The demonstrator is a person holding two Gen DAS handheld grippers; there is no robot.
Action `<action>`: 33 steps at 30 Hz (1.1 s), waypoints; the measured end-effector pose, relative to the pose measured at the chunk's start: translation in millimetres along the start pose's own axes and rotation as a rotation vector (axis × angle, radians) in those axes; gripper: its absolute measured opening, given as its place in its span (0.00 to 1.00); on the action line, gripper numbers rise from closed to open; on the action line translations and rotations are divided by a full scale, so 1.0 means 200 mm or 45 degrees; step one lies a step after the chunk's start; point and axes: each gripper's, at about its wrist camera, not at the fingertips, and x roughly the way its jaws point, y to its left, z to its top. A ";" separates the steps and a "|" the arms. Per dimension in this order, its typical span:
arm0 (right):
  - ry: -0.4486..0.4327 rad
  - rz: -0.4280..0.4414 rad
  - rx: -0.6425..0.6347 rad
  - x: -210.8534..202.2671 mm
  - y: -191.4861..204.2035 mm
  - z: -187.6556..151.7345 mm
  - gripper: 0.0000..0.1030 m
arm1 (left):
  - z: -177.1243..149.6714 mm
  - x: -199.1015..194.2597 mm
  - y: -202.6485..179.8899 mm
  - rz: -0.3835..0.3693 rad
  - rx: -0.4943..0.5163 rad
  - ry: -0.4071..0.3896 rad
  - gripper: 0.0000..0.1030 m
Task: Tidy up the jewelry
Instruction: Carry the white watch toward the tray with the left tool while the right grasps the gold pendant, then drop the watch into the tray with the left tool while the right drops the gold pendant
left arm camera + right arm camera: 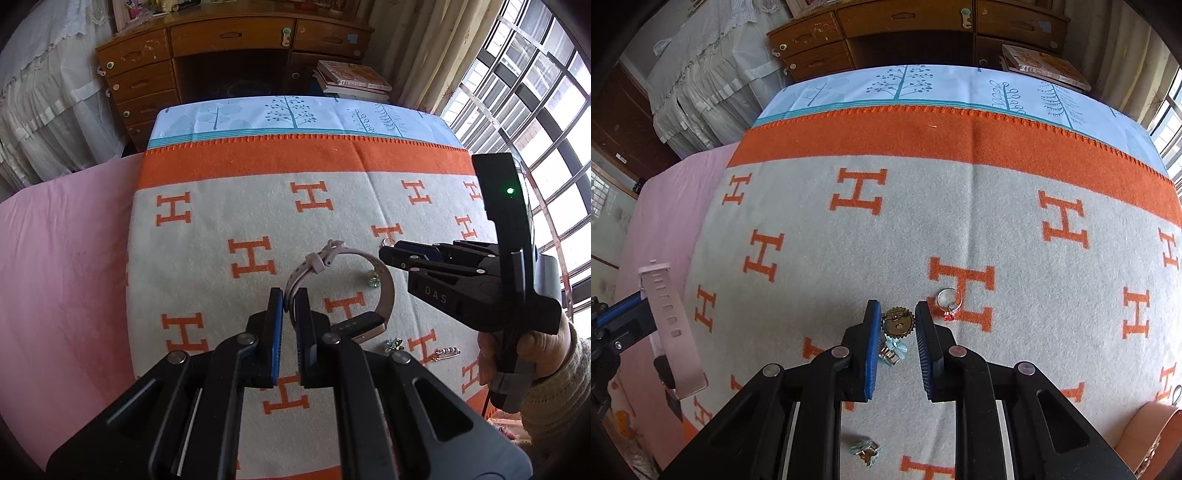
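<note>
My left gripper [289, 301] is shut on the pink strap of a smartwatch [384, 280] and holds it above the blanket; the watch also shows at the left of the right wrist view [670, 325]. My right gripper [897, 314] is open, its fingers on either side of a round brass gear-shaped brooch [897, 324] and a light-blue bow clip [894, 350] on the blanket. A silver ring with a red stone [948, 302] lies just right of it. Another blue clip [866, 451] lies nearer.
The orange-and-grey H-pattern blanket [923, 206] covers the bed, with a pink sheet [62, 266] at left. A small gold pin [447, 352] and a blue clip [393, 345] lie on it. A wooden desk [229, 48] and stacked books [351, 79] stand beyond.
</note>
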 end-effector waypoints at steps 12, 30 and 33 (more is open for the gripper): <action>-0.359 0.163 0.008 -0.97 -0.42 -0.52 0.18 | -0.06 -0.28 -0.65 -0.111 0.255 -0.088 0.04; -0.507 0.031 0.273 -1.27 -1.34 -1.46 0.18 | -0.40 -0.07 -1.87 -0.447 0.454 -0.133 0.04; -0.465 0.011 0.286 -1.20 -1.43 -1.56 0.18 | -0.45 0.07 -1.94 -0.395 0.449 -0.126 0.04</action>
